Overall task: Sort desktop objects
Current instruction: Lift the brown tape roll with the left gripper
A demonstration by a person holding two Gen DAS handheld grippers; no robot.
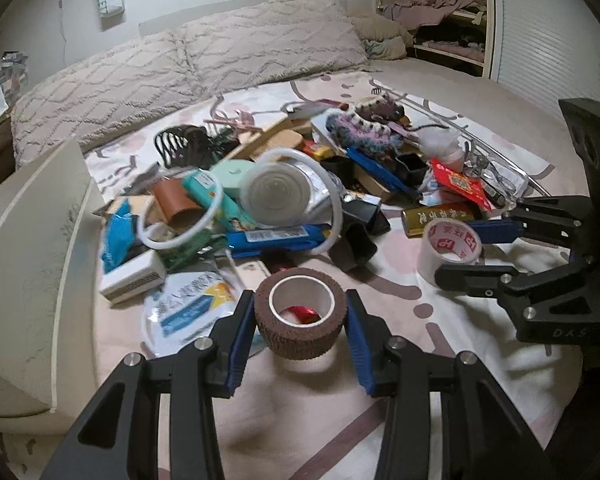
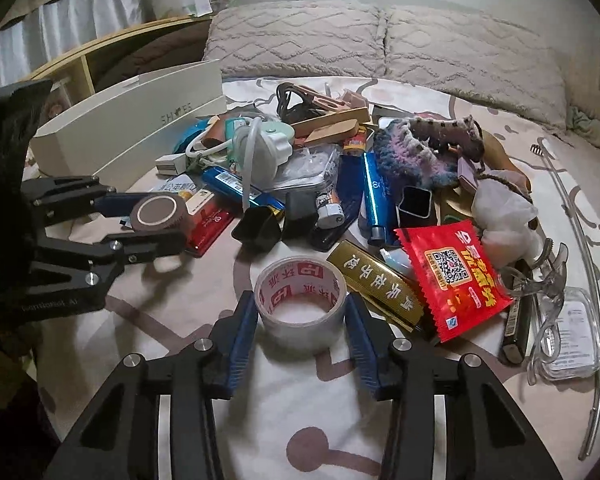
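A cluttered bed point(image 1: 440, 360) covered by a pale sheet with mauve line patterns, two quilted pillows point(image 1: 204, 60) lying at its head. A heap of small household things is piled across the middle of the sheet.

The left gripper point(image 1: 300, 320) has its blue-padded fingers point(image 1: 240, 332) pressed against both sides of a brown roll of crepe bandage point(image 1: 300, 316), which stands with its white core facing up. In the right wrist view this roll point(image 2: 160, 210) is seen from the side, held clear of the sheet near the left edge of the heap, just in front of a red box point(image 2: 212, 224).

The right gripper point(image 2: 300, 316) sits around a roll of clear packing tape point(image 2: 300, 300) printed with red characters, lying flat on the sheet at the near edge of the heap. Its fingers point(image 2: 242, 332) flank the roll closely, the left one at its side, but a thin gap shows on the right, so they are not clamped on it. No earlier picture is given.

Just right of the tape lie a gold box with dark characters point(image 2: 376, 284) and a red snack packet with a QR code point(image 2: 454, 276). Further back are a blue tube point(image 2: 374, 196), a crocheted purple and blue piece point(image 2: 416, 152), a black hair claw point(image 1: 180, 144), a white tube loop point(image 1: 180, 216) and a round translucent lid point(image 1: 278, 196). A white shoe box point(image 2: 132, 120) stands open at the left of the heap. Clear plastic glasses point(image 2: 548, 320) rest at the far right.
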